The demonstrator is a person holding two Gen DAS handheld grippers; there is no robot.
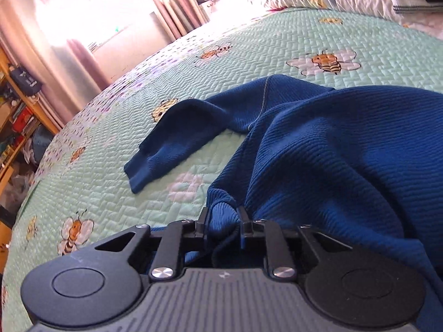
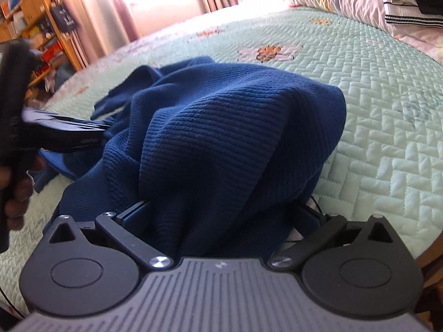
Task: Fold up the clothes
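Left wrist: hand-held gripper [image 1: 223,222] pinches blue sweater [image 1: 332,144].

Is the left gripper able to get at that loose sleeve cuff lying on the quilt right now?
Probably not yet: the left gripper is shut on the blue sweater. The sleeve cuff lies unobstructed ahead on the quilt, once it lets go.

The sweater [image 2: 221,138] drapes over the right gripper [image 2: 229,210], hiding its fingertips and grip. The left gripper [image 2: 102,132] shows there blurred, cut by the picture's left edge. Shelf [image 1: 16,110] clutter is too small to tell.
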